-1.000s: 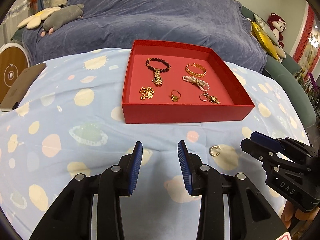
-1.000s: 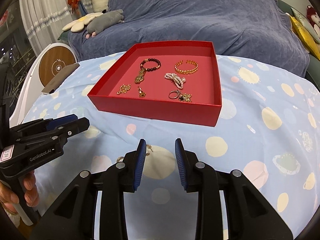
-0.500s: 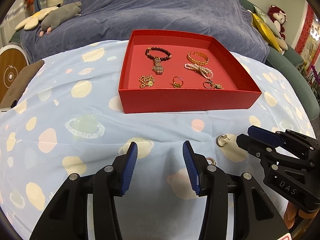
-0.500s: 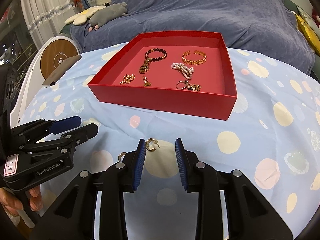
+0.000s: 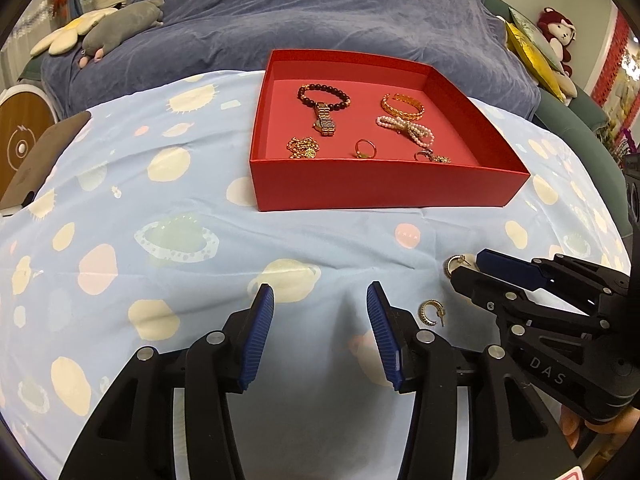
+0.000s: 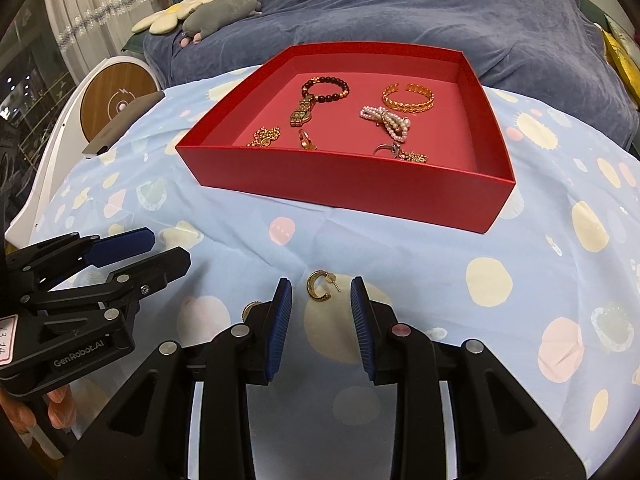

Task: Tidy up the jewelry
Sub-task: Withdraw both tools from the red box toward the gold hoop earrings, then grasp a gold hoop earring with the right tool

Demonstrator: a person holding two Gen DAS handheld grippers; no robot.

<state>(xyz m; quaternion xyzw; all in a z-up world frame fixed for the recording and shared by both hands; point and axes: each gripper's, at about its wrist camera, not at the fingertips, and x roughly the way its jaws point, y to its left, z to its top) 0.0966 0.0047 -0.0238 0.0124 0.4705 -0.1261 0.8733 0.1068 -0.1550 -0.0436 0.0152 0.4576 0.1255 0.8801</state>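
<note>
The right tongs (image 6: 320, 308) sit low over the surface (image 6: 440, 264), which is covered with a pale blue cloth printed with cream and pink dots. They are spread, with the blue ribbed pads level and pointing toward the red box; a gold open-hoop earring with a post (image 6: 319, 286) lies on the cloth just ahead of the gap between the two tips, touched by neither pad. Seen from the left wrist, the right tongs (image 5: 468, 268) come in from the right, angled toward the left, their tips just beside that same earring. The left tongs (image 5: 320, 300) are also spread and level, holding nothing, with bare cloth between their pads.

A second gold hoop earring (image 5: 430, 312) lies on the cloth just right of the left tongs' right finger, between the two tools. In the right wrist view it is mostly hidden behind the right tongs' left finger.

The shallow red cardboard box (image 6: 360, 192) stands farther back on the surface, well apart from both earrings. Inside it lie a dark beaded bracelet with a gold charm (image 6: 324, 90), a gold cuff bangle (image 6: 408, 96), a pearl bow (image 6: 386, 120), a gold chain (image 6: 264, 136) and two rings. Behind it is a sofa under a blue-grey cover (image 6: 400, 8).

The first earring lies flat, its open side facing right and its post pointing right, toward the right pad.
</note>
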